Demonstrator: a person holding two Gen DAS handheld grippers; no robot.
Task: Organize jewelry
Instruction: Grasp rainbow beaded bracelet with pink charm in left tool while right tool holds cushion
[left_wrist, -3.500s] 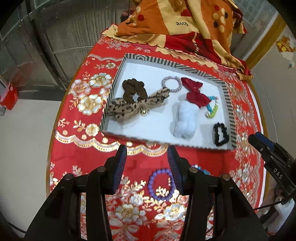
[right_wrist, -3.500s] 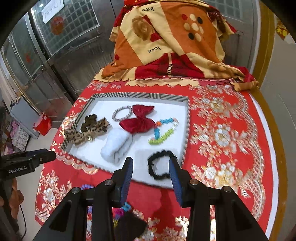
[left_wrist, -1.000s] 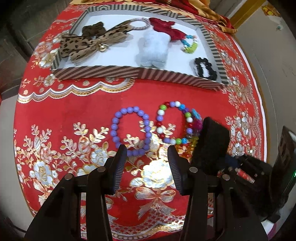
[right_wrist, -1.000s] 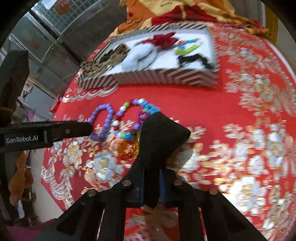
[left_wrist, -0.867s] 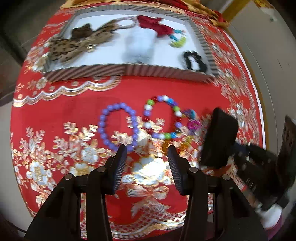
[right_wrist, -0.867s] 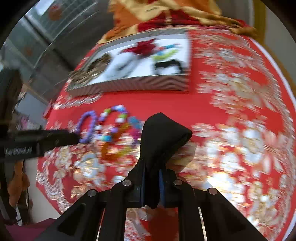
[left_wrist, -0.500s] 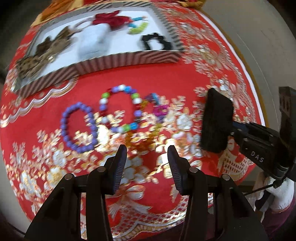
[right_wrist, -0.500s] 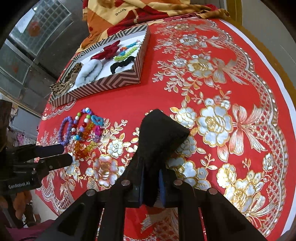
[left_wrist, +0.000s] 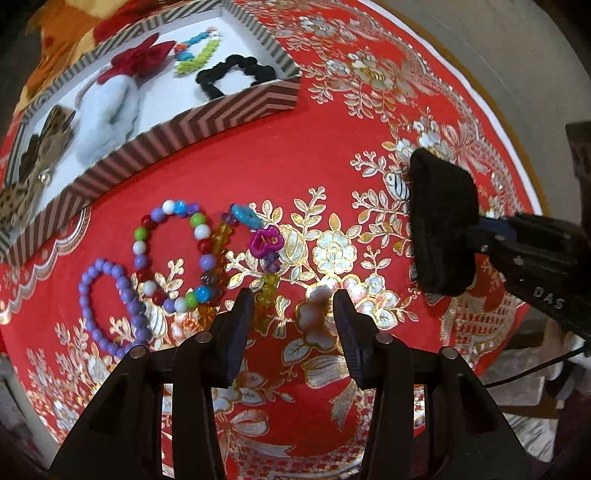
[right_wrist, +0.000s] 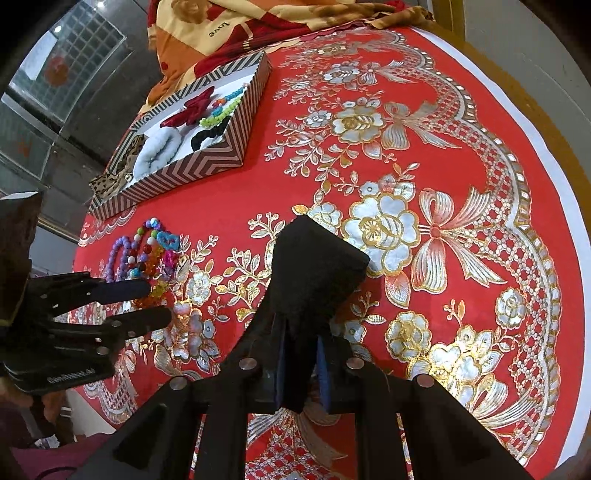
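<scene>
A purple bead bracelet (left_wrist: 107, 299), a multicoloured bead bracelet (left_wrist: 173, 254) and an amber bead strand with a magenta charm (left_wrist: 266, 240) lie together on the red tablecloth. My left gripper (left_wrist: 293, 295) hovers just right of them, pointing steeply down. Its jaws are closing with only cloth between them, and the amber strand's end lies by the left finger. My right gripper (right_wrist: 301, 354) is shut on a black fabric pouch (right_wrist: 314, 266), held over the cloth to the right of the bracelets. The same pouch (left_wrist: 439, 225) shows in the left wrist view.
A striped box tray (left_wrist: 184, 122) at the back left holds a black scrunchie (left_wrist: 236, 74), a white fluffy scrunchie (left_wrist: 107, 114), a red bow (left_wrist: 140, 55) and a leopard bow. A folded orange blanket (right_wrist: 236, 22) lies behind it. The round table's edge (right_wrist: 554, 155) curves along the right.
My left gripper has slid to the right past the bracelets and rolled. The right gripper has carried the black pouch to the right, away from the bracelets.
</scene>
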